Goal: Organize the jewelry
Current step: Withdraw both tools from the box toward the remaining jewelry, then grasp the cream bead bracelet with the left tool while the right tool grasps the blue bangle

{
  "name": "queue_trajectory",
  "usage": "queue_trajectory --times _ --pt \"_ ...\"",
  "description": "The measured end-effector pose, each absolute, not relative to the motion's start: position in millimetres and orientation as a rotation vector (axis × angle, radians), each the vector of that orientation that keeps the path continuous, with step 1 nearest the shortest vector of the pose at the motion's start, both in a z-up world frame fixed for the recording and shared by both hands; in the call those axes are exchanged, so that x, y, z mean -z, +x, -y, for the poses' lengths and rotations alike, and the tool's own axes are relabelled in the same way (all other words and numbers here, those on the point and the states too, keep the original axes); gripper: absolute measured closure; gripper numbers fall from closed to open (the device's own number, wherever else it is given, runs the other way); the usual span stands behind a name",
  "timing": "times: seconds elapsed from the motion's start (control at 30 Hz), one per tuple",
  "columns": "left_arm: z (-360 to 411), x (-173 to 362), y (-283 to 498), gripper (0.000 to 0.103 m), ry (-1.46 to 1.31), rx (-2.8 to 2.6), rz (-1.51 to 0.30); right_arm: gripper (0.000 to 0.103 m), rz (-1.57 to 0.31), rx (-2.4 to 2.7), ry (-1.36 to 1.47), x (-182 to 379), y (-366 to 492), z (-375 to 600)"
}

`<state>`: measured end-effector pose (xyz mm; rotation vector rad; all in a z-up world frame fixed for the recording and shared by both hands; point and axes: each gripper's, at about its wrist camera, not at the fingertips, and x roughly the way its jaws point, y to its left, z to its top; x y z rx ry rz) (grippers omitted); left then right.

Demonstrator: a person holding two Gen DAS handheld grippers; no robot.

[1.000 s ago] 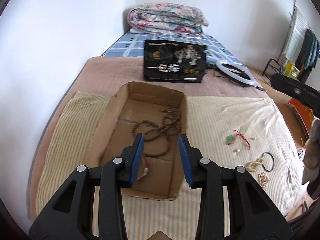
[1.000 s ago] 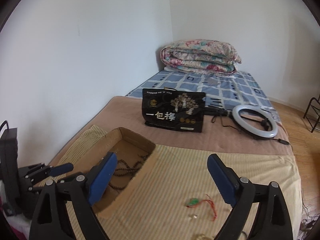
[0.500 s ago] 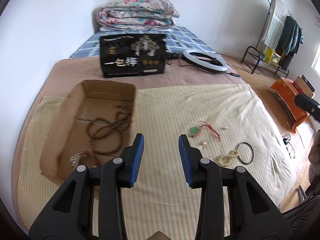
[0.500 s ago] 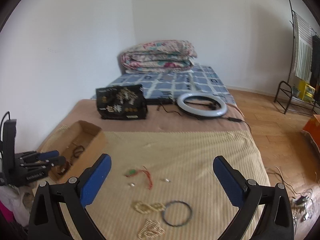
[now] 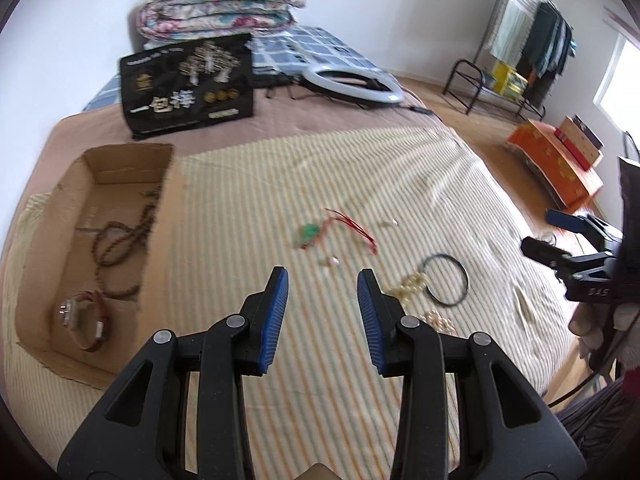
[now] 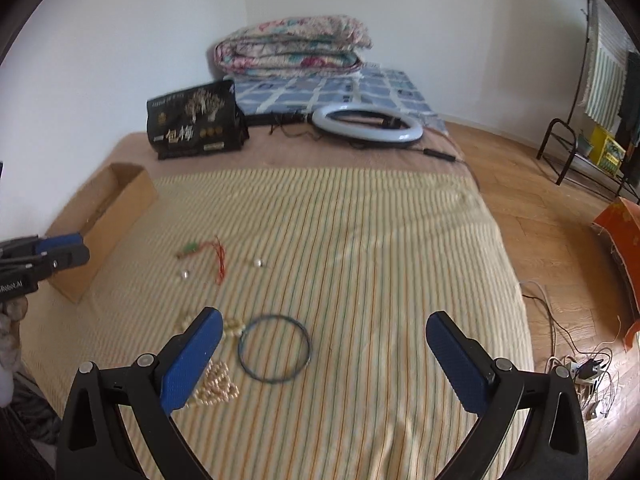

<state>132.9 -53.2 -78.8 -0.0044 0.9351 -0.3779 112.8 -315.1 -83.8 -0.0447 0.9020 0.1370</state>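
Note:
My left gripper (image 5: 323,280) is open and empty above the striped cloth, short of two small pearl pieces (image 5: 332,262) and a green pendant on red cord (image 5: 310,234). To its left a cardboard box (image 5: 92,168) holds a brown bead necklace (image 5: 120,240) and a red-strapped watch (image 5: 84,320). My right gripper (image 6: 324,318) is wide open with nothing between its fingers. It hovers over a thin dark bangle (image 6: 240,346), with pearl strings (image 6: 214,384) by its left finger. The bangle (image 5: 445,256) and pearls (image 5: 410,286) also show right of the left gripper.
A black printed bag (image 5: 188,84), a white ring light (image 5: 352,84) and a folded quilt (image 5: 216,4) lie at the bed's far end. Off the bed's right edge are an orange box (image 5: 556,160), a clothes rack (image 6: 576,152) and floor cables (image 6: 580,364).
The left gripper moved right, from above the box to over the loose jewelry. The right gripper moved right and down over the bangle. Neither gripper's opening changed.

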Motion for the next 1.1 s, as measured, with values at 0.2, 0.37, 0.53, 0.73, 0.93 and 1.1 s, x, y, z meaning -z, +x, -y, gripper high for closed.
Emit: queue_trajectory --times 0.2,0.37,0.53,0.73,0.93,1.1 --pt "76.1 99.0 134.6 0.067 0.017 0.431 -0.991 0.000 -0.957 -0.196 -0.082 113.9 112.7 312.3" --pt "92.0 117.0 138.6 0.067 0.036 0.482 -1.035 0.000 -0.982 -0.245 -0.136 134.3 114.2 301.7" --pt "102.8 132.0 138.1 0.067 0.043 0.511 -1.065 0.000 -1.004 -0.276 -0.161 148.6 118.4 293.4" --pt "118.8 148.3 144.1 0.067 0.085 0.514 -1.080 0.000 -1.022 -0.294 -0.175 162.2 125.8 287.9" --pt "129.5 160.7 152.3 0.067 0.124 0.516 -1.093 0.000 -1.031 -0.305 -0.166 168.1 132.5 287.5" --pt "135.0 171.5 159.6 0.067 0.142 0.508 -1.110 0.000 -1.036 -0.308 -0.164 171.6 138.0 285.3"
